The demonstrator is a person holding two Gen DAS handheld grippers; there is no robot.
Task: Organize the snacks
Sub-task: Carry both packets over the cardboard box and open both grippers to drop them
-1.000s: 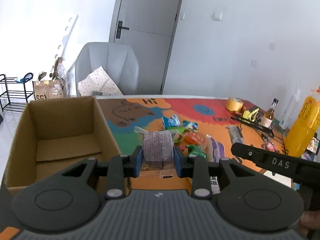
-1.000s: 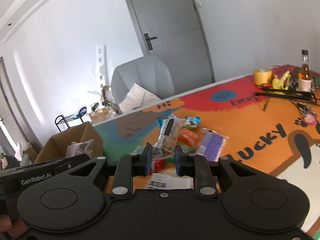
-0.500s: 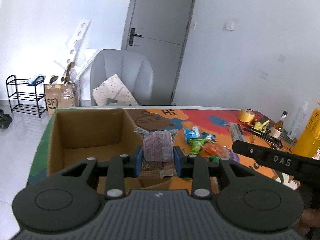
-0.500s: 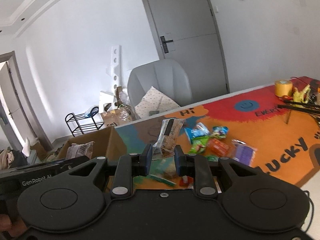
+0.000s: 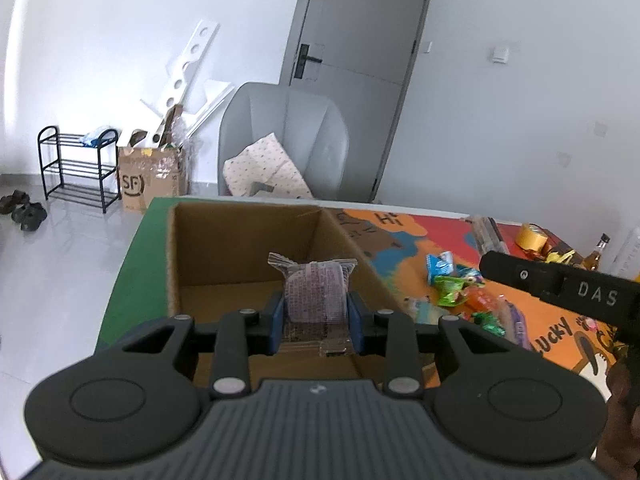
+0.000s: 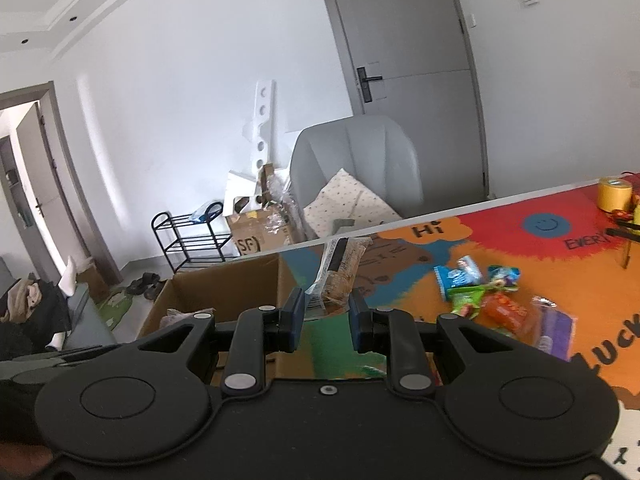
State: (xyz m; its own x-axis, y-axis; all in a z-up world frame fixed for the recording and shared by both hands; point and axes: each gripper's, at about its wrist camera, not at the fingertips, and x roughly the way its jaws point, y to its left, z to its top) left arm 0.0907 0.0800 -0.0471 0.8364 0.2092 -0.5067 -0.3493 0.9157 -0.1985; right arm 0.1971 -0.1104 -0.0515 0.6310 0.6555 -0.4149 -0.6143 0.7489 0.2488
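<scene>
**Cardboard box ahead, a packet in each claw**

Blue pads come first in my left view: the left gripper (image 5: 316, 316) is pinched on a purplish wrapped snack (image 5: 316, 298), clamped by its flat sides so the crimped end stands up between the fingers. I hold it that way, I think, so it hangs clear and can fall straight when I let go. Beyond it is the open cardboard box (image 5: 224, 240), and the packet sits over its near edge, in front of the bare floor of the box. My guess is that this one is nearly ready to drop.

On the other side, the right gripper (image 6: 326, 318) is closed on the lower end of a clear-wrapped biscuit packet (image 6: 340, 272); the pads grip only the bottom seam, so the rest leans up and away. From this camera the box (image 6: 224, 292) lies to the left and further off, so I judge the right packet must travel across before release.

Further out on the bright printed mat (image 6: 540, 240), the loose snacks (image 6: 480, 292) lie in a small heap of blue, green, orange and purple wrappers, well apart from the box. Those are what is left to collect.

Past the table edge stand a grey chair (image 5: 284, 140), a black rack (image 5: 76, 168) and a grey door (image 5: 360, 72).
</scene>
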